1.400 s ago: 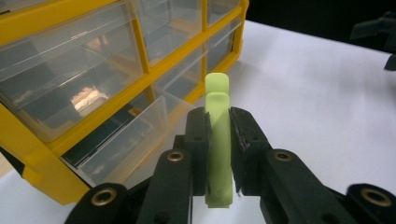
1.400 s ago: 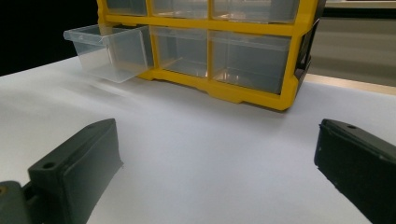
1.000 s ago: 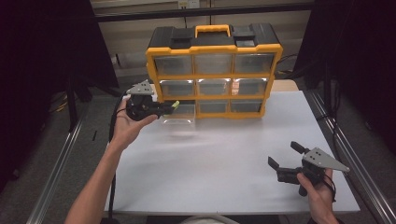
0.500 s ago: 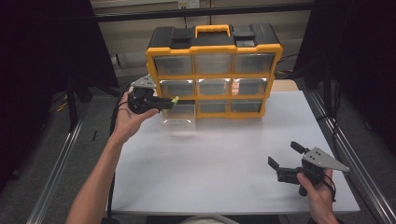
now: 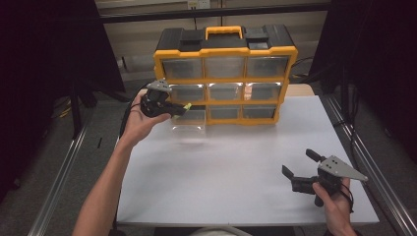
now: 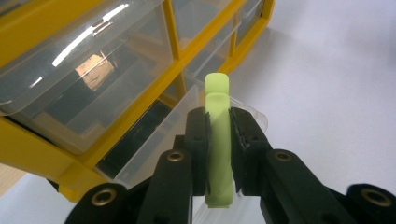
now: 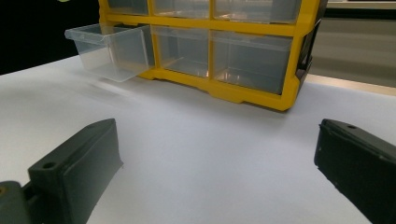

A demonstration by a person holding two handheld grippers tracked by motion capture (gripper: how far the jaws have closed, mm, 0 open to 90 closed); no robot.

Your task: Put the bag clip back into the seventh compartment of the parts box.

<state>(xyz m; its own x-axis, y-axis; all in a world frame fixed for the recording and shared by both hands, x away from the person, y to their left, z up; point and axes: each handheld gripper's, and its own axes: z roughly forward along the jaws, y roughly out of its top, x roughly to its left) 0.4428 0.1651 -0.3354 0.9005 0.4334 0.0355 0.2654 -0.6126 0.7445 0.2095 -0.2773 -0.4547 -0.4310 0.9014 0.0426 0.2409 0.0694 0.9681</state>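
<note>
A yellow and black drawer cabinet [image 5: 225, 73] stands at the back of the white table [image 5: 236, 162]. Its bottom-left clear drawer [image 5: 189, 121] is pulled out. My left gripper [image 5: 178, 109] is shut on a light green stick [image 6: 218, 140], held level just left of and above that drawer [image 6: 154, 140]; the green tip [image 5: 187, 106] pokes out past the jaws. My right gripper [image 5: 297, 164] rests open near the table's front right with nothing between its jaws, which face the cabinet [image 7: 210, 46] and the pulled-out drawer [image 7: 112, 49].
Metal rails [image 5: 64, 167] run along both sides of the table. The other clear drawers [image 5: 223, 91] of the cabinet are pushed in. White table surface stretches between the two grippers.
My left gripper has moved with the green stick a little up and toward the cabinet, closer to the pulled-out drawer. The right gripper has kept still.
</note>
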